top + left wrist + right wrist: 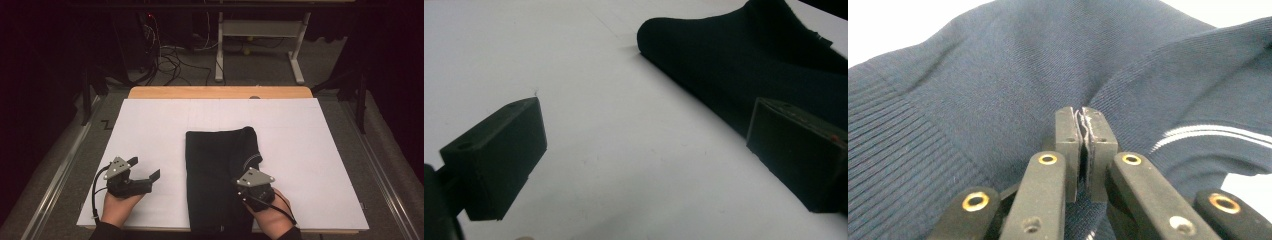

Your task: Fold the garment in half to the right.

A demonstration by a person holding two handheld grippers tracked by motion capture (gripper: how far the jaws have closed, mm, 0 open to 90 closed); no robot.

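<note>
Work in hand: folding a dark navy sweater (220,175) that lies on the white surface (150,130), as far as the layout suggests.

Sweater position: it lies as a folded strip down the middle of the surface, reaching to the near edge, with a white-striped cuff or hem turned over at its right side.

Long axis: runs from the person's edge away toward the far side, roughly in line with the way both claws point.

Right claw (248,176): sits on the sweater's right near part; in the right gripper view the jaws are pressed together with almost no gap, the knit (998,90) lying under and around them. A thin pale sliver shows between the tips, but whether any fabric is actually pinched there cannot be made out.

Left claw (145,169): held off to the side over bare surface, jaws wide apart, holding nothing.

Key relation: from the left claw, the sweater (744,65) lies to its right and slightly ahead, its long left edge just beside the right-hand jaw in the left gripper view, not touching.

Nearer claw: the right one, already on the garment; the left one is near but apart.

Likely next need: the left claw probably has to travel rightward to meet that long edge.

Containers: none on the surface.
</note>
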